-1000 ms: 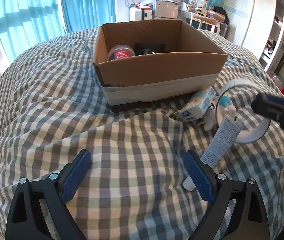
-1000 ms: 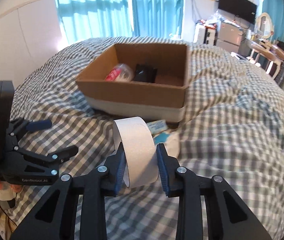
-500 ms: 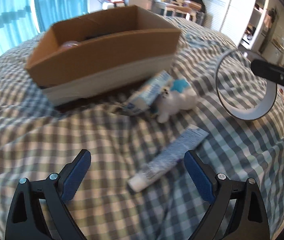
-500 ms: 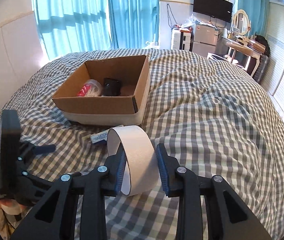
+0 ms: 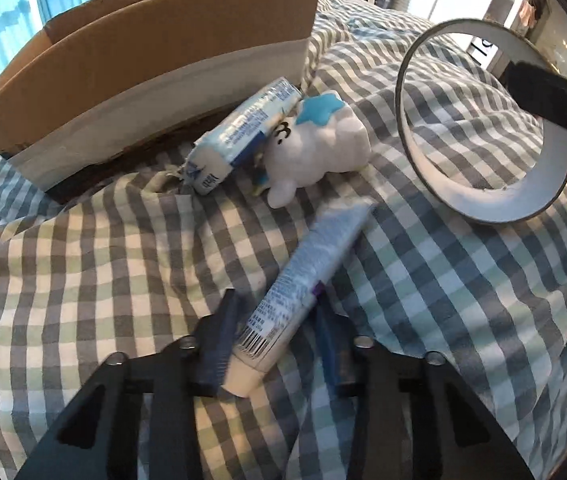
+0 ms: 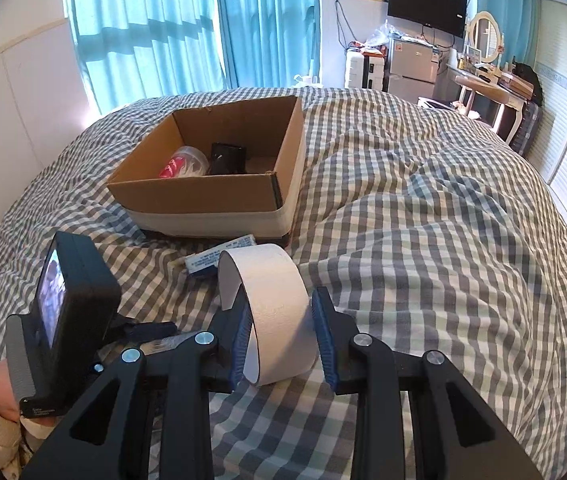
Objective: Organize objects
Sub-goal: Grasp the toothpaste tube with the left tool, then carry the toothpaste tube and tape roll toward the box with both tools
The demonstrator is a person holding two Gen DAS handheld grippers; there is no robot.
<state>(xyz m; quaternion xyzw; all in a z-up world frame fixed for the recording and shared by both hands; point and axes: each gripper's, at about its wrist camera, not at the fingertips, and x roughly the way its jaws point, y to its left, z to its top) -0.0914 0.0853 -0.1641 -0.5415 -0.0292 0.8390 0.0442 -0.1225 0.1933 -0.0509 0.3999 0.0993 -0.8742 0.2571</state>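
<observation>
My left gripper [image 5: 275, 340] has its jaws closed around the lower end of a white toothpaste tube [image 5: 303, 280] that lies on the checked bedspread. My right gripper [image 6: 281, 336] is shut on a wide roll of white tape [image 6: 275, 312], held above the bed; the roll also shows at the right of the left wrist view [image 5: 483, 208]. A cardboard box [image 6: 211, 196] sits further back, with a clear red-printed container [image 6: 183, 162] and a black object [image 6: 225, 158] inside. A blue-white packet [image 5: 239, 136] and a white plush toy [image 5: 319, 148] lie in front of the box [image 5: 131, 80].
The checked bedspread [image 6: 423, 240] is rumpled into folds. Blue curtains [image 6: 187, 32] hang behind the bed. A TV, a small fridge [image 6: 411, 68] and a dressing table stand at the back right. My left gripper's body [image 6: 63, 328] is at the lower left of the right wrist view.
My left gripper moved forward and right to the toothpaste tube and closed from wide open onto it. My right gripper kept hold of the tape roll and lifted it back a little.
</observation>
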